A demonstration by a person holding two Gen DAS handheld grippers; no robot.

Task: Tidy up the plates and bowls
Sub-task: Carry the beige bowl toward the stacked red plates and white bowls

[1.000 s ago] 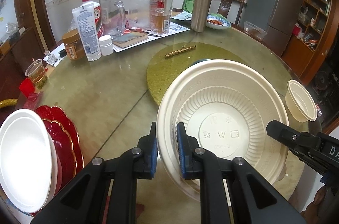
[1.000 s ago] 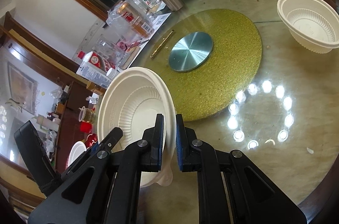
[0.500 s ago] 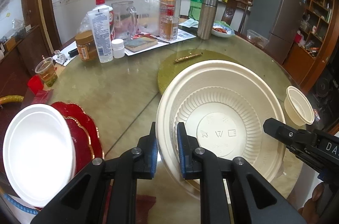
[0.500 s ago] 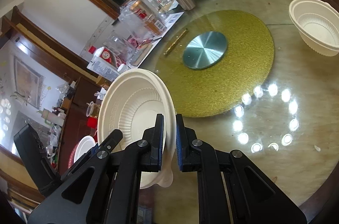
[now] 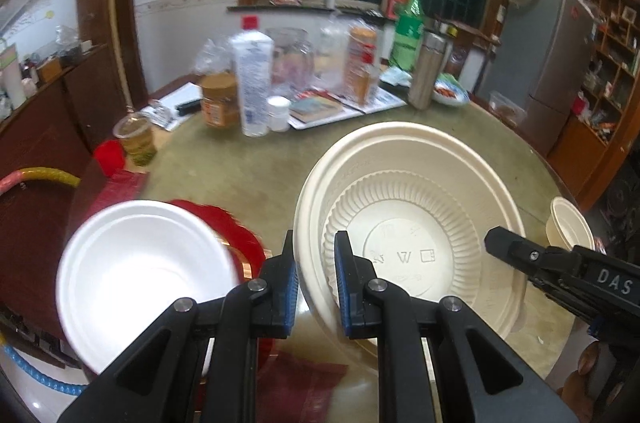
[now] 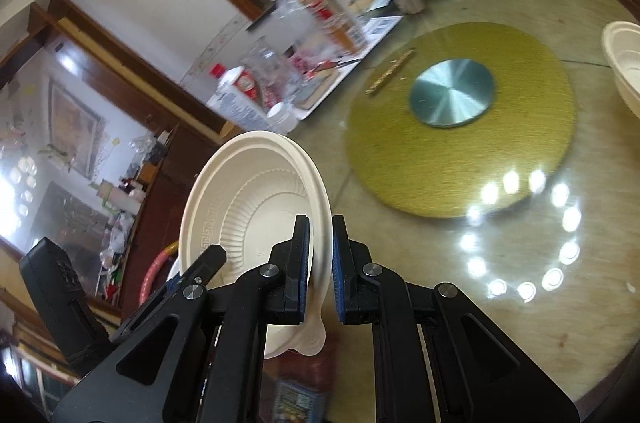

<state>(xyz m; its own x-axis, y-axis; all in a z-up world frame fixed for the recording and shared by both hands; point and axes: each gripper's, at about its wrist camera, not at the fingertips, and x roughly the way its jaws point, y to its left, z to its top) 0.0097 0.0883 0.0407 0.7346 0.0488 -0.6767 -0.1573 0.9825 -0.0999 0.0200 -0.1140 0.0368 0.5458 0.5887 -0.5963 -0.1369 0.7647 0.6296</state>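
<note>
Both tongs (image 5: 315, 277) (image 6: 320, 265) pinch opposite rims of the cream bowl (image 5: 408, 235).

Cream ribbed bowl (image 5: 408, 223) tilted, held above table; 2nd bowl (image 5: 568, 227) far right.

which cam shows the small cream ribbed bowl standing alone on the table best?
Right wrist: the small cream ribbed bowl is larger there, ribs visible, though cut by the frame edge. Left wrist shows it tiny, partly behind the right gripper.

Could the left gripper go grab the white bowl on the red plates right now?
Probably not yet. The left gripper is shut on the rim of the big cream bowl, as is the right gripper. The white bowl sits close beside it, unblocked, once those jaws are free.
</note>
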